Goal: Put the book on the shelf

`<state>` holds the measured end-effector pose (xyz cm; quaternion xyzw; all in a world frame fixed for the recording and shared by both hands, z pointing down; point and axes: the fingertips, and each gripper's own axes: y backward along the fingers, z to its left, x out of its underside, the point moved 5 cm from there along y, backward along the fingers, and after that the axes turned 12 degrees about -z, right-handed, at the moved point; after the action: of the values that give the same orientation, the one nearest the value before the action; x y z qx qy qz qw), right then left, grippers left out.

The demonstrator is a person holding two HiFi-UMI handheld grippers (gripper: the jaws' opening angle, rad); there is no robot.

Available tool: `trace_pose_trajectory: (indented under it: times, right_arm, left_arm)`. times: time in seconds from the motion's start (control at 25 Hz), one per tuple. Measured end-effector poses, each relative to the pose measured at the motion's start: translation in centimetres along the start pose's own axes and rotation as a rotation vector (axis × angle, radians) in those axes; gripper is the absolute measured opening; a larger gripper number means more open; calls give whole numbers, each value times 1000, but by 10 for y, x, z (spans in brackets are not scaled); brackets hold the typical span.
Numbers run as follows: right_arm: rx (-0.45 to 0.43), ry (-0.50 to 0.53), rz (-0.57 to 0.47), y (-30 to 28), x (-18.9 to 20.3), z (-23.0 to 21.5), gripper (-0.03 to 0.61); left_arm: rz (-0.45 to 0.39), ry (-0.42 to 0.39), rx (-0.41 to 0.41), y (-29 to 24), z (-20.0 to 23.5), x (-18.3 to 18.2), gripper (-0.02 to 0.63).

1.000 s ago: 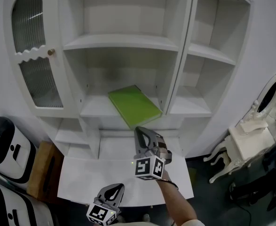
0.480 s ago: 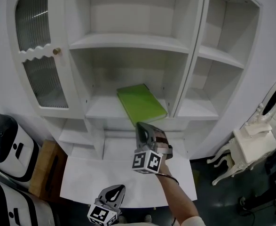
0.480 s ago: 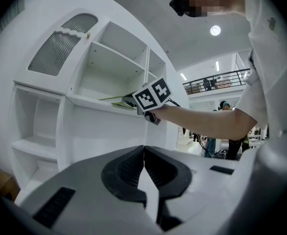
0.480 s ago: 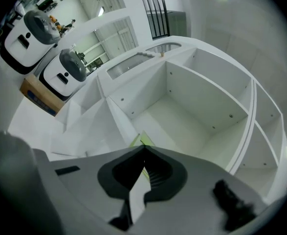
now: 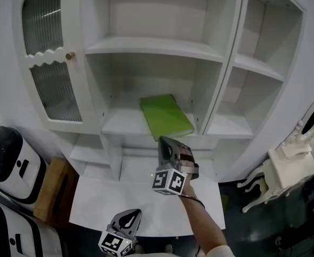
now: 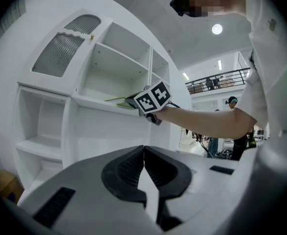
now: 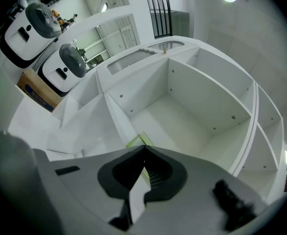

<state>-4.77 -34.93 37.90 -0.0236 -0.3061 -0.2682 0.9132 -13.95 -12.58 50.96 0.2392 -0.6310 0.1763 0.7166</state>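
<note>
A thin green book (image 5: 165, 114) lies flat on the middle shelf (image 5: 119, 126) of a white cupboard, its near corner at the shelf's front edge. My right gripper (image 5: 164, 140) is level and rolled on its side, shut on the near edge of the book (image 7: 135, 142); a green strip shows between and just beyond its closed jaws (image 7: 143, 150). My left gripper (image 5: 127, 221) hangs low near the bottom of the head view, shut and holding nothing (image 6: 143, 153). From the left gripper view I see the right gripper's marker cube (image 6: 153, 97) at the book (image 6: 118, 100).
The cupboard door (image 5: 50, 63) with ribbed glass and a brass knob stands open at the left. A white fold-out desk top (image 5: 98, 202) lies below the shelf. Rounded white machines (image 5: 7, 165) and a cardboard box (image 5: 52, 191) stand left; a white ornate table (image 5: 285, 162) stands right.
The right gripper has moved forward toward the cupboard and the book has slid a little further onto the shelf. The left gripper has stayed low and shut.
</note>
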Motion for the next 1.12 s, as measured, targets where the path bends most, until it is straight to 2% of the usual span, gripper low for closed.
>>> trace_pose_trajectory:
  times: [0.24, 0.52, 0.68, 0.92, 1.12]
  right_arm:
    - [-1, 23, -27, 23, -8, -2, 12]
    - [-48, 43, -69, 77, -13, 1, 12]
    - [-89, 21, -86, 119, -12, 12, 14]
    - [-88, -214, -102, 179, -6, 24, 12]
    - [-100, -506, -109, 221, 9, 38, 12]
  left_arm:
    - [-4, 3, 23, -3, -9, -1, 11]
    - [17, 9, 63, -7, -25, 1, 11]
    - [17, 16, 82, -12, -34, 3, 11]
    - [15, 21, 110, -22, -47, 5, 11]
    - [11, 28, 139, -30, -60, 6, 11]
